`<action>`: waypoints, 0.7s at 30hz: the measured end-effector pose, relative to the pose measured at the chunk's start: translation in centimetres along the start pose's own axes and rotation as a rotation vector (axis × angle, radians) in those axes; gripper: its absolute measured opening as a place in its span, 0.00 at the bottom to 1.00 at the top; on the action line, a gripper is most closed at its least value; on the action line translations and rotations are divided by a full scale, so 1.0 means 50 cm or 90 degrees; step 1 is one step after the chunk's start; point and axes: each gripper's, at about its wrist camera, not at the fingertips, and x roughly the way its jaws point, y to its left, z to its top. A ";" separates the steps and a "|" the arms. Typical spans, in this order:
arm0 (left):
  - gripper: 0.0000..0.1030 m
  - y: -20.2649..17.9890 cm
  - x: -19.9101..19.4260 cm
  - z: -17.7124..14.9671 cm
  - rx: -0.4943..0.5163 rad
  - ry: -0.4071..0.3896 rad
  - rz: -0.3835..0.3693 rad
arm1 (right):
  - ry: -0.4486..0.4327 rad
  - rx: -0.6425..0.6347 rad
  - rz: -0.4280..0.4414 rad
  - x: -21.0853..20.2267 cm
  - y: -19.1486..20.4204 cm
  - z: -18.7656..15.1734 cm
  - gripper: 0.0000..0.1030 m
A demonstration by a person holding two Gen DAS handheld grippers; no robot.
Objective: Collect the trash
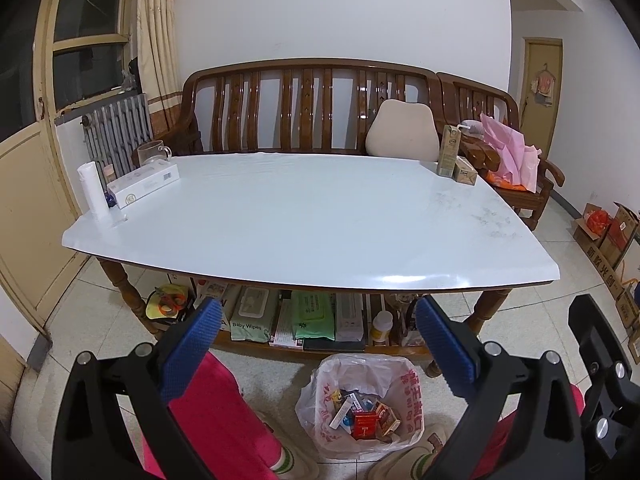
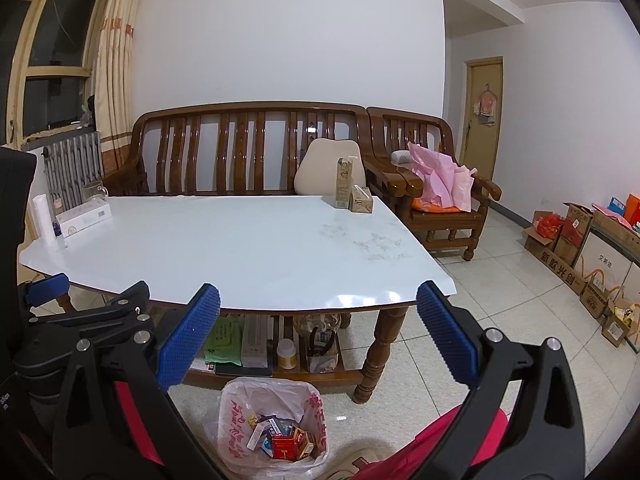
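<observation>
A trash bin lined with a white plastic bag point(image 1: 362, 404) point(image 2: 272, 428) stands on the floor in front of the white table point(image 1: 304, 220) point(image 2: 240, 248); several small boxes and wrappers lie inside it. My left gripper point(image 1: 318, 344) is open and empty, held above the bin at the table's near edge. My right gripper point(image 2: 318, 332) is also open and empty, just to the right of the left one. On the table stand a tall carton point(image 1: 449, 151) point(image 2: 344, 183) and a small box point(image 1: 465, 171) point(image 2: 362, 199) at the far right, and a white flat box point(image 1: 144, 185) point(image 2: 84, 218) at the far left.
A white roll point(image 1: 93, 190), a glass mug point(image 1: 152, 153) and a small bottle sit at the table's far left. Wipes packs and jars fill the lower shelf point(image 1: 304, 320). A wooden bench point(image 1: 312, 108) stands behind. Cardboard boxes point(image 2: 580, 252) line the right wall. A person's red-clad legs flank the bin.
</observation>
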 end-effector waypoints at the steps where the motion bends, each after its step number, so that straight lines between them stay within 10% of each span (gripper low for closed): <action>1: 0.92 0.001 0.001 -0.001 0.001 0.001 0.001 | 0.001 0.000 0.000 0.000 -0.001 -0.001 0.93; 21: 0.92 0.012 -0.002 -0.006 0.007 0.003 0.009 | 0.003 0.002 0.003 0.002 0.002 0.000 0.93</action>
